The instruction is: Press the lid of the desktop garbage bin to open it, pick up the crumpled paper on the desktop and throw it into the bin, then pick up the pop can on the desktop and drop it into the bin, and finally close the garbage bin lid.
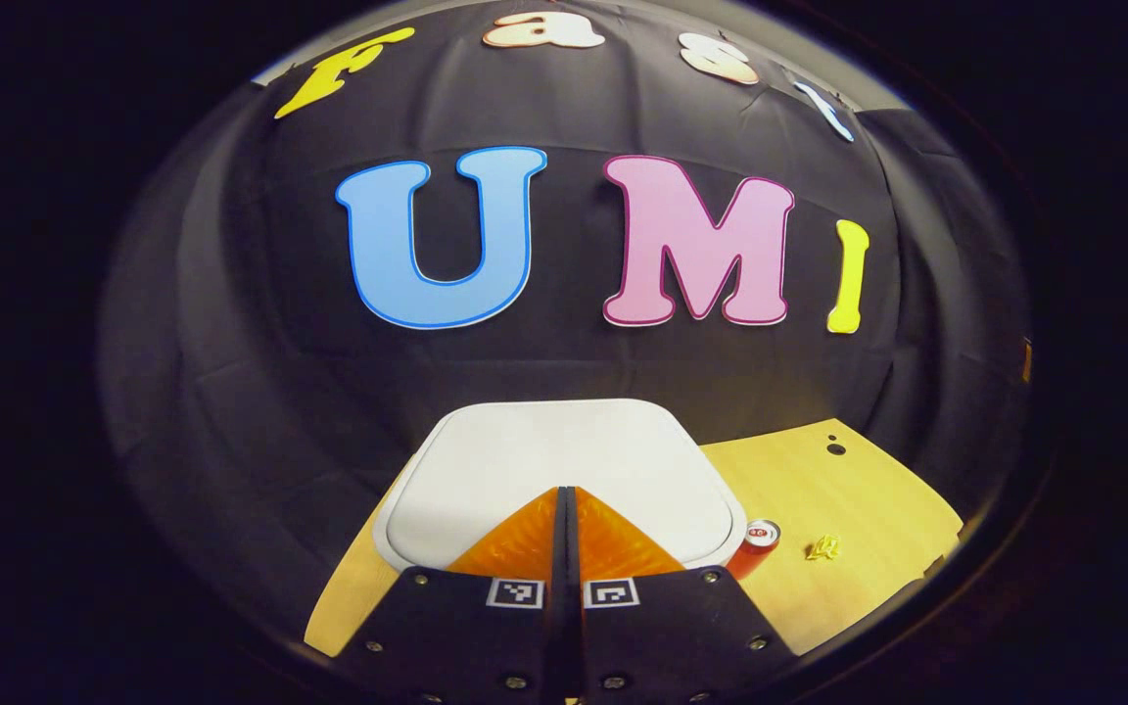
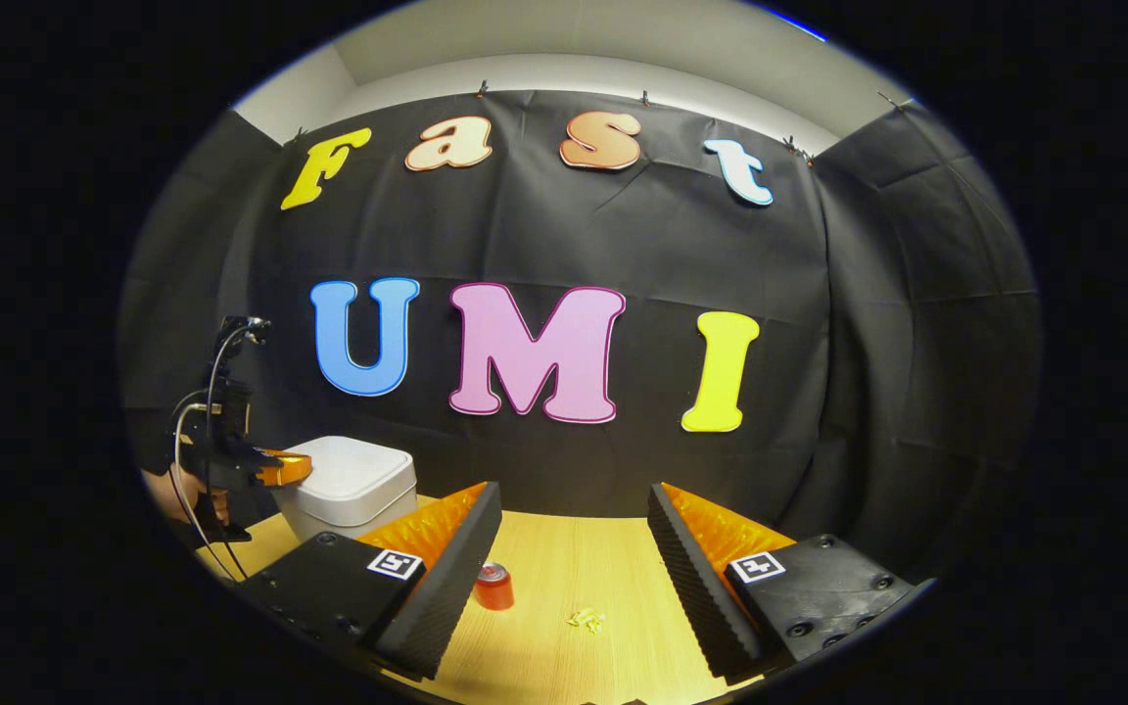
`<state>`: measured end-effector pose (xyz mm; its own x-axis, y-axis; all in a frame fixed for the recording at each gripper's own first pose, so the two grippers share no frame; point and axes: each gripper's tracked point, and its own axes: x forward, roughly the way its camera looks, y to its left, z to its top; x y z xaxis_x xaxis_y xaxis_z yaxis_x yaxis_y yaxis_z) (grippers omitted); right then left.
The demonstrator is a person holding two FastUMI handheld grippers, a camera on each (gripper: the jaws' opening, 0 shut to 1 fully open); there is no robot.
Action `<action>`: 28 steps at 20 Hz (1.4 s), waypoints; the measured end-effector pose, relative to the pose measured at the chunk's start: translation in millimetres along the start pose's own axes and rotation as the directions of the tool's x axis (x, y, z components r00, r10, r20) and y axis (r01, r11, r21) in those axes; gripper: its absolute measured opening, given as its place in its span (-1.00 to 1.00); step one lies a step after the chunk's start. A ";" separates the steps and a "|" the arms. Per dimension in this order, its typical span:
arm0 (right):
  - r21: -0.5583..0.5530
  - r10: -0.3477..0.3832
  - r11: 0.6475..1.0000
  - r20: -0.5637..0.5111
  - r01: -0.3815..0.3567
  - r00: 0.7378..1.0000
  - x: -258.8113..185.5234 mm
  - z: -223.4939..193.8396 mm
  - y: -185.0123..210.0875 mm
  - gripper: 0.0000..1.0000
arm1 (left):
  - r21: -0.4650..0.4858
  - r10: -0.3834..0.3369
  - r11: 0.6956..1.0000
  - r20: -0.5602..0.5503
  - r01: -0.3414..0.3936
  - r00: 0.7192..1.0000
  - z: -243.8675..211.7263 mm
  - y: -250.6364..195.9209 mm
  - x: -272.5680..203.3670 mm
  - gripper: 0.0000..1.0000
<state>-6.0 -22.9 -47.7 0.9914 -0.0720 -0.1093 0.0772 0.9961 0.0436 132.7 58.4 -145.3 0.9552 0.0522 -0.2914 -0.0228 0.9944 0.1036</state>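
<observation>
With the left gripper (image 1: 569,494) closed empty over the rigid lid (image 1: 564,460) and the right gripper (image 2: 574,548) spread, the light, crushable crumpled paper (image 2: 586,618) just ahead is to be pinched across its bulk.

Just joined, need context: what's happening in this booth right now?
A person holds a gripper in each hand. The left gripper, fingers closed together, is over the lid of the white bin, apparently to press it open; the lid looks still shut. The right gripper is open above the wooden desktop, where the pop can and crumpled paper still lie untouched.
</observation>
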 end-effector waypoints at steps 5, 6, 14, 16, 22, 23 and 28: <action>-0.010 -0.035 0.999 0.013 0.035 0.999 -2.8 3.7 -11.2 0.95 | -0.004 0.035 0.999 0.103 -0.035 0.994 34.1 -4.8 -29.0 -0.99; -0.004 -0.037 0.999 0.006 0.037 0.999 -2.3 1.7 -10.9 0.94 | 0.002 0.031 1.000 0.113 -0.031 0.993 39.0 -7.3 -34.9 -0.99; -0.017 -0.020 1.000 -0.034 0.020 0.999 5.0 -13.9 -4.0 0.94 | -0.040 -0.029 0.999 0.154 0.036 0.988 55.8 -37.0 -74.5 -0.99; -0.023 -0.014 1.000 -0.061 0.013 0.998 7.0 -22.5 -1.9 0.95 | -0.033 -0.031 0.999 0.172 0.037 0.985 59.5 -41.8 -83.3 -0.98; 0.005 0.003 1.000 -0.107 -0.002 0.994 12.4 -36.4 1.7 0.96 | 0.008 -0.096 0.995 0.131 0.096 0.987 40.2 -72.0 -93.5 -0.08; 0.006 0.002 1.000 -0.111 -0.001 0.994 13.2 -38.1 1.1 0.96 | -0.003 -0.099 0.995 0.139 0.101 0.985 41.3 -75.1 -96.6 0.36; -0.002 -0.006 1.000 -0.135 0.006 0.991 18.6 -49.3 -3.6 0.96 | 0.008 -0.108 0.994 0.182 0.109 0.977 48.7 -90.6 -110.0 0.74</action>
<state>7.0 -25.3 -98.9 0.9676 -0.0708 -0.2422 0.0832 0.9957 0.0412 44.0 -41.8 -76.3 0.9897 -0.0734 -0.1227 0.0834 0.9934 0.0787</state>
